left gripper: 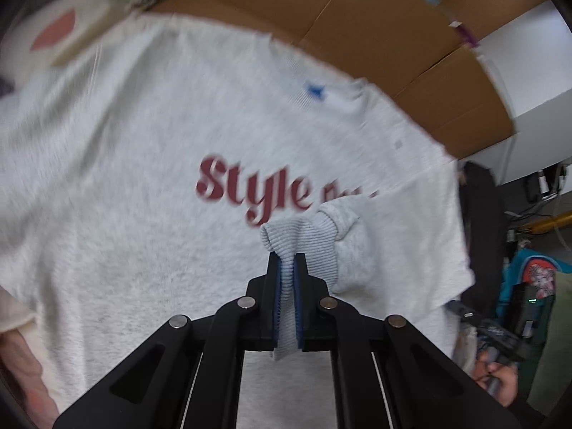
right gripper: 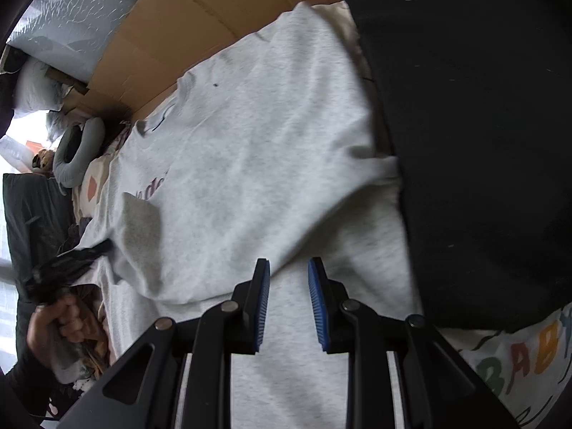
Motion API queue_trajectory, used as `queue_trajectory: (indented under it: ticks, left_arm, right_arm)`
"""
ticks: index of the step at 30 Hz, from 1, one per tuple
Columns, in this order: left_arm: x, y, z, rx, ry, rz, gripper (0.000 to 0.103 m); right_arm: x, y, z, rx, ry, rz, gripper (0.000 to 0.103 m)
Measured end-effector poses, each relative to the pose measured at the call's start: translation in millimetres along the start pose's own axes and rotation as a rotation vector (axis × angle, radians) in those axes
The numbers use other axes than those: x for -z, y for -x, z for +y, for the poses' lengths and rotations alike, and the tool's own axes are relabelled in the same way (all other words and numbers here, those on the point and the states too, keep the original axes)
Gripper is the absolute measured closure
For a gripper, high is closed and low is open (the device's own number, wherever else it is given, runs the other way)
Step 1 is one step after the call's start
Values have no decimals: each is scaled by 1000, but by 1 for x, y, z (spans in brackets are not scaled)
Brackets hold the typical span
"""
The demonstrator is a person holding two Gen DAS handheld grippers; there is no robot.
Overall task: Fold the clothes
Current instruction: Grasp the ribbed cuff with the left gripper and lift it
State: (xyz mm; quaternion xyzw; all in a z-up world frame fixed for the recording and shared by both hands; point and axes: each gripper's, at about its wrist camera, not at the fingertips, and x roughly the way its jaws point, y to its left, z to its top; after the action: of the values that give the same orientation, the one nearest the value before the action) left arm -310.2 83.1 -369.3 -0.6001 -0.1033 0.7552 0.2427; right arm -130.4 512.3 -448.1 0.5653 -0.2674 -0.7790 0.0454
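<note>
cardboard (left gripper: 375, 25) bounding sweatshirt's (left gripper: 143, 178) far edge, black garment (right gripper: 482, 143) crowding right

Light heather-grey sweatshirt (left gripper: 143, 178) lies spread flat, front side up, maroon script lettering "Style" (left gripper: 250, 187) across the chest. Ribbed collar carries a small blue mark (left gripper: 315, 90). One sleeve is folded inward over the body, its ribbed cuff (left gripper: 304, 239) raised above the lettering.
</note>
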Motion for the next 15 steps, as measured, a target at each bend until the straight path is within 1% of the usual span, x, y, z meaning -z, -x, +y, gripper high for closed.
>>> queue_trajectory:
  ticks: [8, 15]
  left_arm:
    - [-25, 60, -21, 57, -13, -79, 98]
    - [-50, 99, -39, 100, -17, -168, 98]
  right_arm:
    - [-8, 2, -15, -7, -17, -23, 81]
    - [-18, -8, -12, -45, -18, -42, 81]
